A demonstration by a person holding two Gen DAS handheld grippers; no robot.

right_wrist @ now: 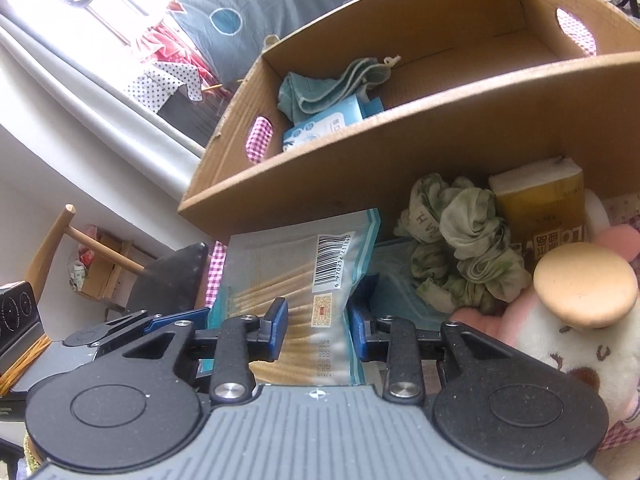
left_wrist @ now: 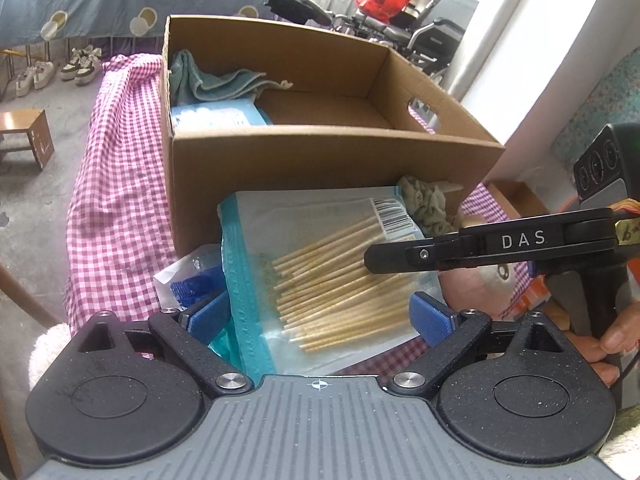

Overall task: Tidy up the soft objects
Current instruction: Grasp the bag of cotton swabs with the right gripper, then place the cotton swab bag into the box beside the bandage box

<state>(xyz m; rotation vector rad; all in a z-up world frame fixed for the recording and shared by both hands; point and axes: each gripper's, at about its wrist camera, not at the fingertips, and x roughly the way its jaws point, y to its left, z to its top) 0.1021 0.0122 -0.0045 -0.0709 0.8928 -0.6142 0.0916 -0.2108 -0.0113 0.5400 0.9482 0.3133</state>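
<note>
A clear and teal bag of cotton swabs [left_wrist: 332,276] lies on the checked cloth in front of a cardboard box [left_wrist: 320,160]. My left gripper [left_wrist: 320,318] is open, its blue pads on either side of the bag's near end. My right gripper [right_wrist: 318,322] stands over the bag [right_wrist: 304,280] with its pads [right_wrist: 278,326] at the bag's sides, jaws partly closed; it also shows from the side in the left wrist view [left_wrist: 460,254]. The box [right_wrist: 400,140] holds a teal towel [right_wrist: 332,84] and a blue packet [right_wrist: 324,126].
A green scrunched cloth [right_wrist: 460,240], a yellow tissue pack [right_wrist: 540,204] and a plush toy [right_wrist: 580,320] lie right of the bag. A blue packet [left_wrist: 192,280] lies under the bag's left side. The pink checked cloth [left_wrist: 116,200] drops off at left.
</note>
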